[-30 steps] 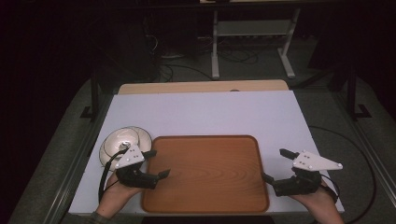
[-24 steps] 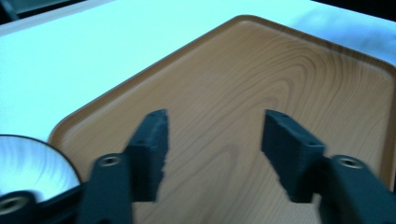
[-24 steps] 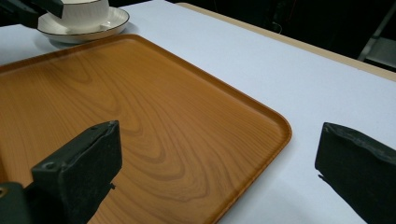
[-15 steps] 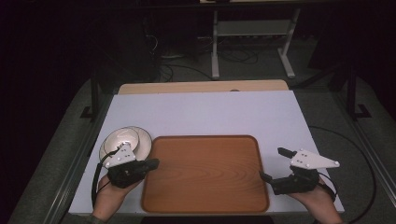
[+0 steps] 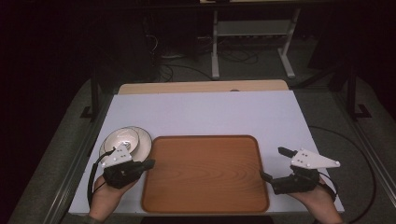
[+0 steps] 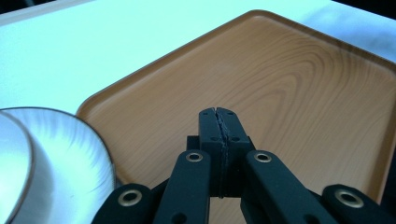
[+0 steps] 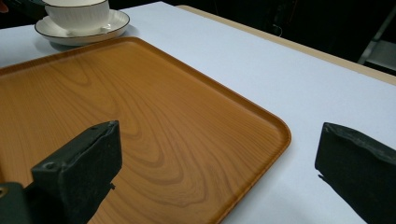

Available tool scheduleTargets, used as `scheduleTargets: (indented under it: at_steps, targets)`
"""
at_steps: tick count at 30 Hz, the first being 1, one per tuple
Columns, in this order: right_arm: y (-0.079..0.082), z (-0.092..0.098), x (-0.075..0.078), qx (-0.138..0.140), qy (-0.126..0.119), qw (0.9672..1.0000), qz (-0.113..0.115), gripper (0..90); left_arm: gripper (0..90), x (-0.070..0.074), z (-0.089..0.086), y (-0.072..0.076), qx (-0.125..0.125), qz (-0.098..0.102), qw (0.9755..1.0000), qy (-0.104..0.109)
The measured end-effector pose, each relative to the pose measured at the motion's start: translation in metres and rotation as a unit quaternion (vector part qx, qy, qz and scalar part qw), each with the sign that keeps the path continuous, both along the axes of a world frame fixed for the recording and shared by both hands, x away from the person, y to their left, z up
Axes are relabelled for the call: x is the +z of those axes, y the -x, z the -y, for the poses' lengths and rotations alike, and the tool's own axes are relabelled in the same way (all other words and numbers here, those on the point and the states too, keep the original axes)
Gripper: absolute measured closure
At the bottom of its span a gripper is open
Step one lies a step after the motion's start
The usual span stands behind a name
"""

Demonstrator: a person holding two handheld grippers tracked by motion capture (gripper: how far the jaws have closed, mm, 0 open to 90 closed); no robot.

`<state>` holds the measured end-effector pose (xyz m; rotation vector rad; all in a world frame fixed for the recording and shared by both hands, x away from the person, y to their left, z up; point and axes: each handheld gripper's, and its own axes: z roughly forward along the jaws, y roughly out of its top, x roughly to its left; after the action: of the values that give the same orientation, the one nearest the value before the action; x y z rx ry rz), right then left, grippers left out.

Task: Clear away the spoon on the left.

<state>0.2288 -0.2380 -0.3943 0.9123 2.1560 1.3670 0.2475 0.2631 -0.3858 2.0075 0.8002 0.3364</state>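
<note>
The left tongs [image 5: 148, 163] have just been closing on nothing and are resting pressed together over the tray's [image 5: 205, 172] left rim, at the bench's near edge. The right tongs [image 5: 273, 163] are gaping wide at the tray's right rim. To grip it well, each should be straddling its rim squarely. The cup [image 5: 121, 138] on its saucer [image 5: 142, 140], just left of the tray, is sitting partly hidden behind the left hand's plate.

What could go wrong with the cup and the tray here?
The left claw is shut with nothing in it, right beside the saucer; a sideways bump could slide the saucer or rattle the cup on it. The right claw stands open across the wooden tray's right edge; lifting from that one side might tip the tray.
</note>
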Motion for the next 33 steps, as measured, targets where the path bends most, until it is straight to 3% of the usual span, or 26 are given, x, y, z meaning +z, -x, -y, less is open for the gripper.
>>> scheduleTargets:
  at_steps: [14, 33]
  targets:
    - [0.000, -0.002, 0.000, 0.001, 0.003, 1.0000, -0.001, 0.1, 89.6, -0.003, -0.034, 0.009, 0.038, -0.005, 0.9993, 0.000]
    - [0.001, -0.001, 0.001, 0.002, 0.000, 1.0000, 0.000, 0.4, 89.7, -0.002, -0.049, 0.013, 0.065, -0.001, 0.9978, -0.013]
